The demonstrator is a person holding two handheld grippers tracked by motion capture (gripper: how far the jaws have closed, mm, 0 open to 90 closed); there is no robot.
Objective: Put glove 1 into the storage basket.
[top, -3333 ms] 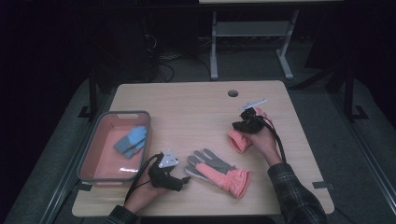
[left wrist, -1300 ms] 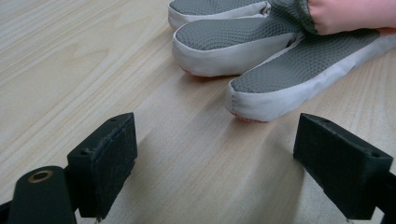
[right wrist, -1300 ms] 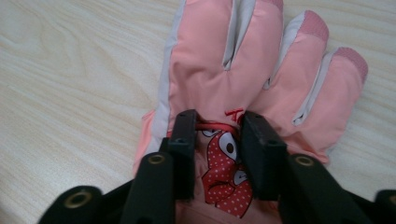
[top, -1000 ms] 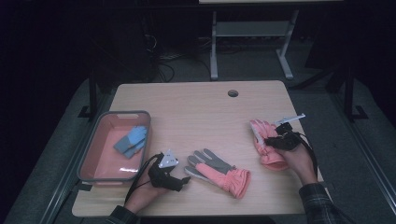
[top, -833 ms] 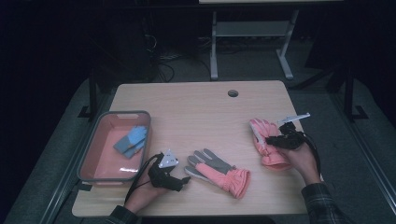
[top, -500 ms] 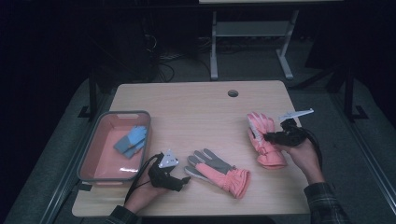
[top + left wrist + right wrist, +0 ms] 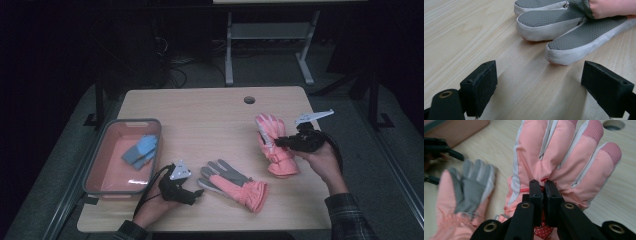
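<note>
A pink glove point(image 7: 272, 145) hangs off the table at the right, pinched at its back by my right gripper point(image 7: 278, 142). In the right gripper view the jaws of that gripper point(image 7: 543, 187) are shut on the glove point(image 7: 564, 155), fingers pointing away. The matching pink and grey glove point(image 7: 232, 183) lies flat near the front edge, grey palm up. My left gripper point(image 7: 198, 192) rests on the table just left of its fingertips. Seen in the left gripper view, the gripper point(image 7: 537, 96) stands open and a little short of the grey fingertips point(image 7: 564, 51).
A pink tray point(image 7: 97, 172) at the table's left edge holds a blue glove point(image 7: 140, 150). A round cable hole point(image 7: 249, 100) sits near the table's far edge. A metal stand point(image 7: 267, 45) stands on the floor behind.
My right gripper has lifted the pink glove off the table and carried it slightly up and left. The left gripper and the second glove have stayed put.
</note>
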